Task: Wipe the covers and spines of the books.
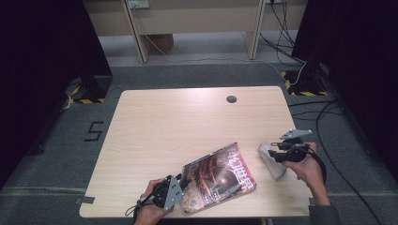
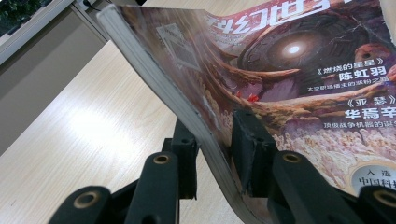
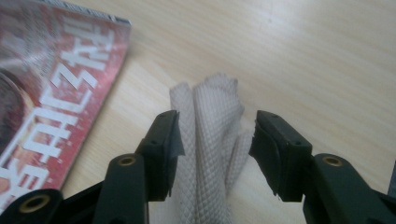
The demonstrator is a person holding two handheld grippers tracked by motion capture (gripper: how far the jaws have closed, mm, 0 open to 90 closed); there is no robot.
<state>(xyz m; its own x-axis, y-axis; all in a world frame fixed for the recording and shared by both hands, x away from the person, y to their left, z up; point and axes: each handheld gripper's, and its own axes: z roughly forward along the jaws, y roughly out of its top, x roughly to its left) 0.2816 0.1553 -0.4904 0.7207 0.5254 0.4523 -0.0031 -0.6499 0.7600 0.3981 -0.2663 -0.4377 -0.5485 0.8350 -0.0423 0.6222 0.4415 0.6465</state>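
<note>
- The left gripper (image 1: 184, 183), held in a hand (image 1: 149, 211) at the near edge of the bench (image 1: 187, 117), pinches the near left corner of a magazine (image 1: 220, 176).
- In the left gripper view the two black fingers (image 2: 250, 144) press on either side of the magazine's (image 2: 289, 70) stacked pages, one under the corner and one on the glossy cover, and the corner bends upward off the wood between them.
- The magazine lies cover up toward the near right of the bench, its red and brown artwork and white lettering facing the ceiling; its far end rests flat.
- The right gripper (image 1: 274, 149), in the other hand (image 1: 307, 168) near the right edge of the bench, points at a pale grey cloth (image 1: 272, 160) lying just beside the magazine's right edge.
- In the right gripper view its fingers (image 3: 161, 149) stand spread, with the bunched, waffle-textured cloth (image 3: 210, 140) between them; the left finger is against the fabric, the right finger stands clear of it, so nothing is clamped.
- The cloth rests on the bench in a narrow folded heap, apart from the magazine (image 3: 51, 93) by a strip of bare wood.
</note>
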